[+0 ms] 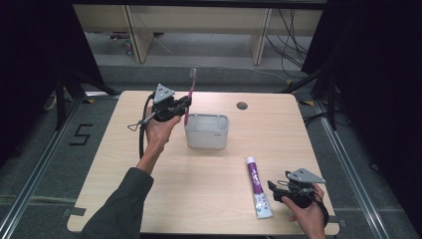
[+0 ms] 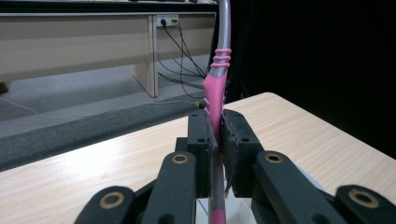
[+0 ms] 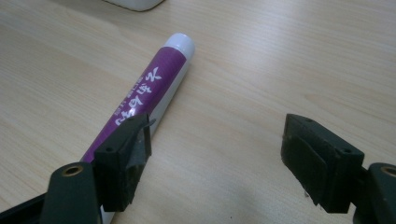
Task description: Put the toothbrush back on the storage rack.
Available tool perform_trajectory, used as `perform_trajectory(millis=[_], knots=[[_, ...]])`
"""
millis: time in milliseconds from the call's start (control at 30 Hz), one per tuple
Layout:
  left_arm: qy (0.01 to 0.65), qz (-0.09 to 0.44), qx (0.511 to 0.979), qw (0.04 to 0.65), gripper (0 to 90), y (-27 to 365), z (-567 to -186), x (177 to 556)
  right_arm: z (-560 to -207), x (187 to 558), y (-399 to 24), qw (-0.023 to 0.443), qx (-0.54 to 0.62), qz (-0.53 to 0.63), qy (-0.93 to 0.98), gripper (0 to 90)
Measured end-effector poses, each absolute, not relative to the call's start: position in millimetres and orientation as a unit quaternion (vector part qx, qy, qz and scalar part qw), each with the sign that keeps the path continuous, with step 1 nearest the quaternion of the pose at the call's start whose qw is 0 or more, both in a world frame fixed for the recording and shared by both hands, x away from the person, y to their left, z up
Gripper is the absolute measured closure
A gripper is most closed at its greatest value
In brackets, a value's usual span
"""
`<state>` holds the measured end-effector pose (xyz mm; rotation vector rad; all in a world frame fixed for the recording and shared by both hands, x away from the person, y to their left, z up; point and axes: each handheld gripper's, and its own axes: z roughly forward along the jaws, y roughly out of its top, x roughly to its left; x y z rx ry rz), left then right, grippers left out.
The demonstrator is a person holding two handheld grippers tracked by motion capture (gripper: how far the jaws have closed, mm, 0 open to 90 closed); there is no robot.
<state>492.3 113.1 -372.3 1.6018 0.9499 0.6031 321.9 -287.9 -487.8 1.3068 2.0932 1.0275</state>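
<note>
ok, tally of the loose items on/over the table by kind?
toothbrush: 1, pink, clamped upright in the left gripper
toothpaste tube: 1, purple and white, lying flat by the open right gripper
white bin: 1
Total: 3

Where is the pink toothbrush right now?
In the high view the toothbrush stands upright, clamped in the left gripper at the table's far left, just left of the white holder, bristles up.
</note>
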Motion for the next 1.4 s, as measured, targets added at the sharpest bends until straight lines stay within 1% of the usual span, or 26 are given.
perform_trajectory(millis=[33, 67, 167, 200, 400, 567, 633, 700, 767, 967, 1367, 1400], knots=[[0.402, 0.258, 0.678, 0.559, 81.7, 112, -373, 493, -488, 324, -289, 0.236, 0.466, 0.375, 0.766, 25.6], [0.403, 0.261, 0.676, 0.559, 81.6, 111, -373, 494, -488, 322, -288, 0.231, 0.474, 0.374, 0.763, 25.5], [0.404, 0.266, 0.68, 0.551, 81.6, 109, -378, 498, -488, 324, -290, 0.242, 0.46, 0.371, 0.769, 25.5], [0.405, 0.268, 0.68, 0.549, 81.6, 108, -379, 499, -488, 324, -289, 0.23, 0.466, 0.374, 0.768, 25.5], [0.404, 0.272, 0.685, 0.542, 81.6, 102, -388, 505, -488, 323, -289, 0.232, 0.464, 0.374, 0.769, 25.5], [0.409, 0.275, 0.688, 0.533, 81.6, 100, -394, 509, -488, 324, -290, 0.248, 0.455, 0.37, 0.772, 25.4], [0.408, 0.277, 0.687, 0.534, 81.6, 99, -396, 510, -488, 324, -290, 0.239, 0.457, 0.372, 0.772, 25.4], [0.405, 0.283, 0.688, 0.531, 81.6, 97, -398, 510, -488, 324, -290, 0.24, 0.456, 0.372, 0.772, 25.4], [0.404, 0.284, 0.689, 0.531, 81.6, 96, -399, 511, -488, 324, -290, 0.247, 0.454, 0.369, 0.772, 25.4], [0.408, 0.281, 0.688, 0.531, 81.6, 94, -408, 511, -488, 324, -289, 0.237, 0.457, 0.371, 0.773, 25.3], [0.42, 0.274, 0.695, 0.515, 81.5, 98, -428, 511, -489, 325, -289, 0.241, 0.452, 0.371, 0.774, 25.3], [0.421, 0.273, 0.697, 0.513, 81.5, 98, -430, 511, -489, 323, -287, 0.231, 0.463, 0.374, 0.77, 25.3]])
